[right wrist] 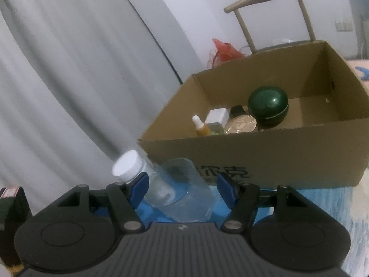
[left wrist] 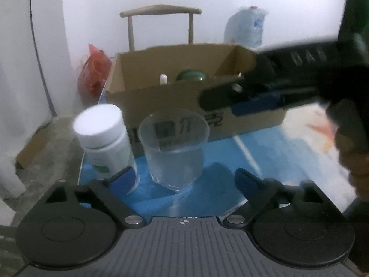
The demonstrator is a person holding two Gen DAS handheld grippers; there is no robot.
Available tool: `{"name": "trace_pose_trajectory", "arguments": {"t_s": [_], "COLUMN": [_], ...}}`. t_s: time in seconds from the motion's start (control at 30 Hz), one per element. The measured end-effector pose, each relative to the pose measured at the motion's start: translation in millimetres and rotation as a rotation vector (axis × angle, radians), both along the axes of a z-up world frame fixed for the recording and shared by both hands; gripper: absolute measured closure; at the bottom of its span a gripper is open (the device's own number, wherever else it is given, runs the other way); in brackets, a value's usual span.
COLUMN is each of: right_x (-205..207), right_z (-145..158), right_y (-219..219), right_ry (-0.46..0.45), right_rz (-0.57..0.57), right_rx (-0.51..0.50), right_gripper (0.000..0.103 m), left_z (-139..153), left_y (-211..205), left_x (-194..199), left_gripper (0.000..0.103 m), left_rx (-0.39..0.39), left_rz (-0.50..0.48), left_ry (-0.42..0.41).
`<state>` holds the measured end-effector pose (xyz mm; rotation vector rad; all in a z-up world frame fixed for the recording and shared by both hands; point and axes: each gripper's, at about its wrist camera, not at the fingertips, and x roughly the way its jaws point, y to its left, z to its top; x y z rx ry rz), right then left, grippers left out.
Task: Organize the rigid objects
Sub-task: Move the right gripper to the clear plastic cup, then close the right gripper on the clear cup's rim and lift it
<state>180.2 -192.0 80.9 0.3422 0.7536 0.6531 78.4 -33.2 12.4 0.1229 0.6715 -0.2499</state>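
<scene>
In the left wrist view, the left gripper point(left wrist: 184, 177) is standing with its jaws spread wide, nothing pressed between the blue pads. Straight ahead of it, between the two fingers but touching neither, a clear glass point(left wrist: 174, 149) is sitting upright on the blue table point(left wrist: 226, 159). Just ahead of the left finger, a white bottle point(left wrist: 103, 139) with a white cap is standing beside the glass, and whether the finger is touching it cannot be told. Beyond both, a cardboard box point(left wrist: 161, 97) is lying open, with a green ball point(left wrist: 190, 75) and a small white tip showing over its near wall. The right gripper point(left wrist: 219, 99) is reaching in blurred from the right, above the box's near wall, held by a hand point(left wrist: 352, 159) at the right edge. Behind the box a wooden chair point(left wrist: 160, 11), a red bag point(left wrist: 94, 73) and a pale blue bag point(left wrist: 245, 26) are showing. In the right wrist view, the right gripper point(right wrist: 182, 191) is holding its jaws partly apart, gripping nothing. The glass point(right wrist: 184, 194) is lying just ahead between its fingers, seen tilted, and the white bottle point(right wrist: 131, 166) is sitting just beyond the left finger. Farther ahead and to the right, the box point(right wrist: 265, 159) is holding the green ball point(right wrist: 268, 107), a dropper bottle point(right wrist: 200, 127), a white block point(right wrist: 216, 116) and a gold disc point(right wrist: 241, 125). A grey curtain point(right wrist: 69, 80) is hanging to the left.
</scene>
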Motion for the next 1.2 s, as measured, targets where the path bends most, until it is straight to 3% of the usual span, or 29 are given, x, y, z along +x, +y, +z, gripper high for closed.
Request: {"name": "trace_pose_trajectory", "arguments": {"t_s": [0.1, 0.23, 0.27, 0.4, 0.67, 1.03, 1.2], "right_x": [5.0, 13.6, 13.1, 14.1, 9.9, -9.5, -13.5], "right_z": [-3.5, -11.9, -12.8, -15.9, -14.6, -14.3, -13.6], "right_y": [6.9, 13.4, 14.7, 19.8, 3.5, -52.6, -65.5], "right_ry": [-0.007, 0.004, 0.006, 0.007, 0.003, 0.021, 0.028], "right_rz": [-0.008, -0.012, -0.008, 0.021, -0.009, -0.124, -0.146], "right_rx": [-0.034, -0.055, -0.053, -0.052, -0.069, -0.078, -0.066], "right_gripper": [0.037, 0.047, 0.055, 0.073, 0.072, 0.072, 0.073], "left_z": [-10.0, -19.3, -20.6, -20.7, -23.6, -24.1, -23.7], "left_y": [-9.3, -16.3, -16.2, -12.5, -26.6, -68.1, -75.3], "left_x": [5.2, 9.9, 9.8, 3.5, -1.5, -4.2, -2.1], "left_gripper": [0.015, 0.024, 0.024, 0.024, 0.024, 0.023, 0.021], "left_rx": [0.041, 0.069, 0.069, 0.053, 0.043, 0.038, 0.066], "left_rz": [0.006, 0.027, 0.034, 0.032, -0.048, -0.243, -0.270], "left_ry": [-0.024, -0.035, -0.036, -0.044, -0.046, -0.052, -0.074]}}
